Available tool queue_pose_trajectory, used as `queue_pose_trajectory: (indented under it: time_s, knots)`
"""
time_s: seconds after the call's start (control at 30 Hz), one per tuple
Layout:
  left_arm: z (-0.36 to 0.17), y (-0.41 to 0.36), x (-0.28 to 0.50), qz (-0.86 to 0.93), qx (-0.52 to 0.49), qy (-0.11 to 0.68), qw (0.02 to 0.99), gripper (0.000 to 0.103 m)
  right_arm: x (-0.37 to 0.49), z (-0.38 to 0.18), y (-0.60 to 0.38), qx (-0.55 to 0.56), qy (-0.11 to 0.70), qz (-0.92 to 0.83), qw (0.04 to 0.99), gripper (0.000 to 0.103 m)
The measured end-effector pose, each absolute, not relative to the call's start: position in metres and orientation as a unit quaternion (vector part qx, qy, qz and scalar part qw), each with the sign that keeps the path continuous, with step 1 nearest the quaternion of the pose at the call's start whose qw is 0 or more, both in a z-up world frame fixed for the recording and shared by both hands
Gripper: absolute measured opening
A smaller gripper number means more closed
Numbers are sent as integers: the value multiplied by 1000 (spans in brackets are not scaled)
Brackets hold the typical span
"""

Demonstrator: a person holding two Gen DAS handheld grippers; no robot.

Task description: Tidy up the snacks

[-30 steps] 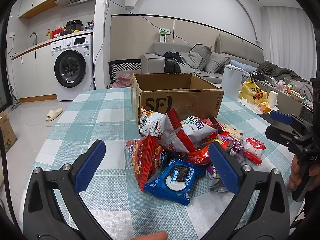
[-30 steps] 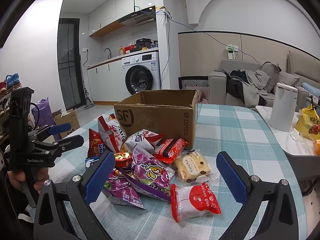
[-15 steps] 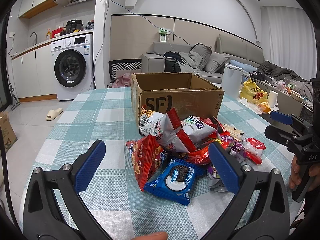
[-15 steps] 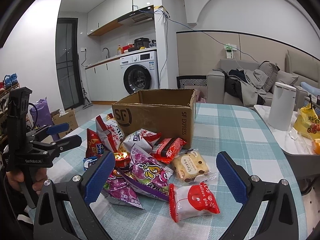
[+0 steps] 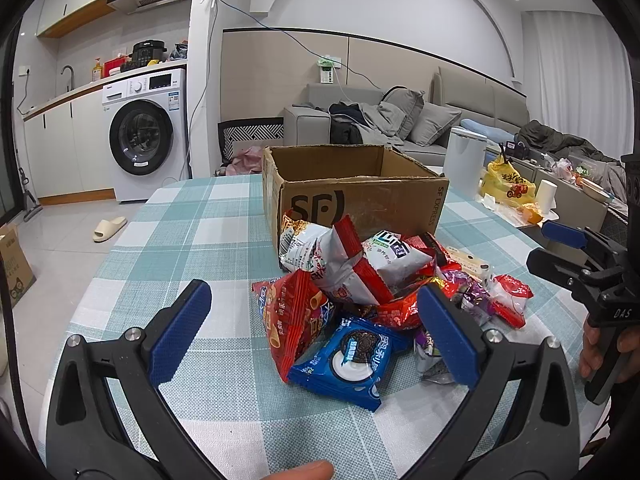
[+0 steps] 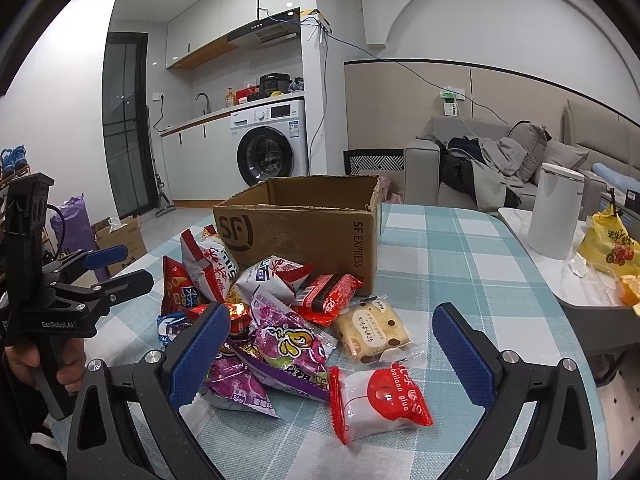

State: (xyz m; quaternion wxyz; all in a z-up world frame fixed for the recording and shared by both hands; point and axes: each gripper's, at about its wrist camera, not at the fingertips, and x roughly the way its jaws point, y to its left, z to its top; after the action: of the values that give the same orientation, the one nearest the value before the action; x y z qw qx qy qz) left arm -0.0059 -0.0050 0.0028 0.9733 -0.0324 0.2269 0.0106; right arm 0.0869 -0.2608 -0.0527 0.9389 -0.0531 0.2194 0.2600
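Washing machine (image 5: 141, 142), grey sofa (image 5: 400, 120), slipper (image 5: 109, 228), white canister (image 6: 554, 210)

Snack pile (image 6: 280, 320) is lying loose ahead of both wide-open claws, touching the open cardboard box (image 6: 304, 232) standing upright beyond. Blue cookie pack (image 5: 344, 360) is lying flat between left claw (image 5: 316, 332) tips; red-white balloon glue pack (image 6: 380, 400) between right claw (image 6: 332, 348) tips.

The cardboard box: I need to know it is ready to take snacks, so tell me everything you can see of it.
The cardboard box is brown corrugated card, printed with an SF logo on the front and SF EXPRESS on one side. It stands upright on the checked tablecloth, top open with worn, ragged rims. What shows of its inside looks bare. The snack pile lies in front, the rearmost bags leaning on its front wall. Neither pair of tongs touches it.
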Motion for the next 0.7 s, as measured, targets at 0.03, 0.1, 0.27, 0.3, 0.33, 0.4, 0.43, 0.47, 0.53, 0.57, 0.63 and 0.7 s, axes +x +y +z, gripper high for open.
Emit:
queue_pose_trajectory:
  time_s: [0.03,0.1,0.27,0.3,0.33,0.4,0.43,0.47,0.53,0.57,0.63,0.7]
  knots:
    - [3,-5,-6,11,-32,227,973,102,87,-53,-261,-53,220,259,939,103]
    - [3,-5,-6,11,-32,226,973,102,87,-53,-260,-53,222,255,940,103]
    - [3,-5,-6,11,-33,227,973,102,91,-56,-259,-56,238,245,938,103]
    - [3,-5,-6,10,-33,227,973,102,92,-56,-259,-57,241,240,939,103]
    - [3,-5,-6,10,-32,227,973,102,93,-57,-259,-56,243,236,939,103]
    - [3,-5,-6,11,-33,227,973,102,95,-57,-260,-54,245,231,940,103]
    - [3,-5,-6,11,-33,228,973,103,96,-58,-262,-50,247,229,940,103]
    - [2,-5,-3,12,-33,229,973,102,97,-58,-263,-48,248,228,940,103]
    - [1,-6,-3,14,-34,230,972,102,99,-59,-265,-44,256,225,939,103]
    - [2,-5,-5,16,-34,231,972,102,102,-60,-265,-46,263,223,937,103]
    - [-1,0,-3,19,-34,234,972,102,107,-63,-266,-53,279,208,936,103]
    - [-1,-1,-3,19,-31,234,972,102,113,-65,-268,-49,296,201,933,103]
